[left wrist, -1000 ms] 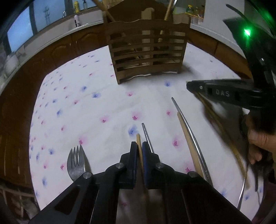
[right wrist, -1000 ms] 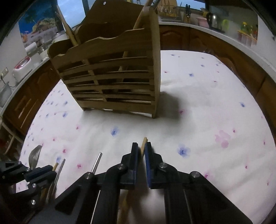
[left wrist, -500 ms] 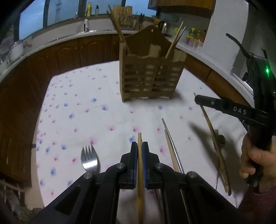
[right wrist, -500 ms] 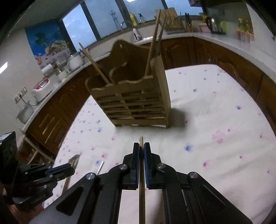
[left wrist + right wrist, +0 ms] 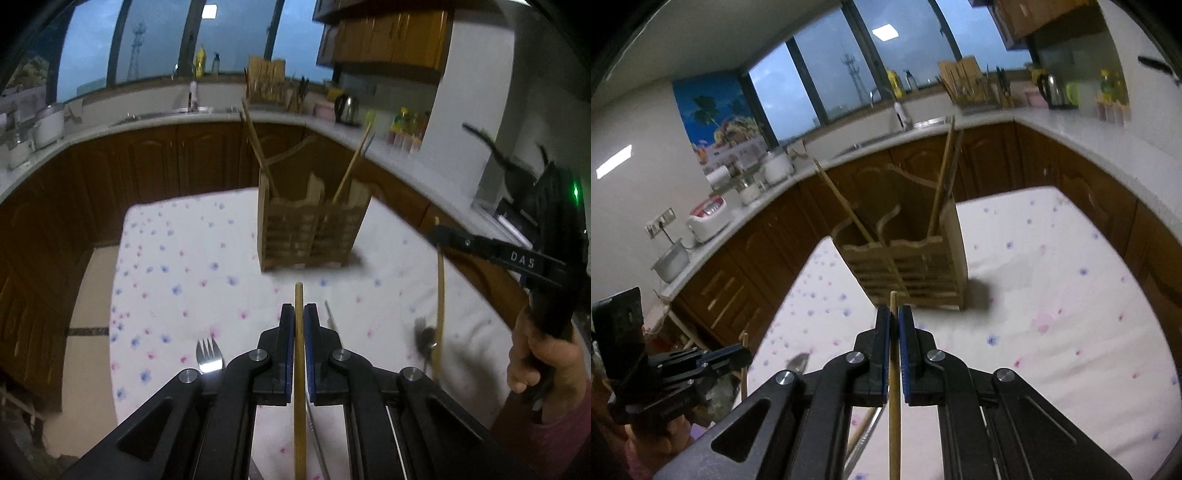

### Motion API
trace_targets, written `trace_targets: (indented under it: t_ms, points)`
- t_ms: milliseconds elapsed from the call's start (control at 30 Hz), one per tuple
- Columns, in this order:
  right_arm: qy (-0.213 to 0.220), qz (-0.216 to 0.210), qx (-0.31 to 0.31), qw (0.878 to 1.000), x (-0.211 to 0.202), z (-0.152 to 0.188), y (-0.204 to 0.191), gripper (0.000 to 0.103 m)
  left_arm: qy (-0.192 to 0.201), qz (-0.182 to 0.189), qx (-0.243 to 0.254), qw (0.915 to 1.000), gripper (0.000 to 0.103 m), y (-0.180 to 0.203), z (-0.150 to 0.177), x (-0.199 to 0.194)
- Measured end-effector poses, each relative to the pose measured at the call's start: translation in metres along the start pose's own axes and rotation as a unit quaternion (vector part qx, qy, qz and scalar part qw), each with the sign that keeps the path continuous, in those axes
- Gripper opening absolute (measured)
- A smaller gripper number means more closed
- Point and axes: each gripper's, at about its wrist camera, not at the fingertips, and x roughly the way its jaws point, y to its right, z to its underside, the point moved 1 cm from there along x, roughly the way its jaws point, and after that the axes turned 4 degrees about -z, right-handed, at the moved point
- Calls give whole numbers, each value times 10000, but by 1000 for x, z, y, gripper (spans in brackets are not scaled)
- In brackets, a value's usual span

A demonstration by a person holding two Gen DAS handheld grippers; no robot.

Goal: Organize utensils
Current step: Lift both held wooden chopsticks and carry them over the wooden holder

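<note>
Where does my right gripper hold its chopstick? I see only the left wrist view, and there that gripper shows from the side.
Observer: In the right wrist view, the right gripper has its blue pads shut on the wooden chopstick. Only a short end shows past the fingertips, and the rest runs down out of the frame.
Operator: And what stands behind that short end?
Observer: The wooden holder. From this side you can see its tall back panel, one stick leaning left and two sticks at the right.
</note>
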Motion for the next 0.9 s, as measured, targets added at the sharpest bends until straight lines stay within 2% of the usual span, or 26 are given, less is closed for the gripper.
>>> trace_targets:
  t_ms: [133, 333, 900]
  points:
    - [311, -37, -103, 9995, -23, -12, -8, 5, 311, 7, -72, 9995, 3, -5, -2, -26]
    - [603, -41, -218, 9979, -42, -23, -17, 5, 569, -11, -176, 9982, 3, -10, -2, -48]
    - [879, 17, -299, 9957, -55, -32, -15, 5, 1043, -21, -384, 9938, 3, -23, -17, -55]
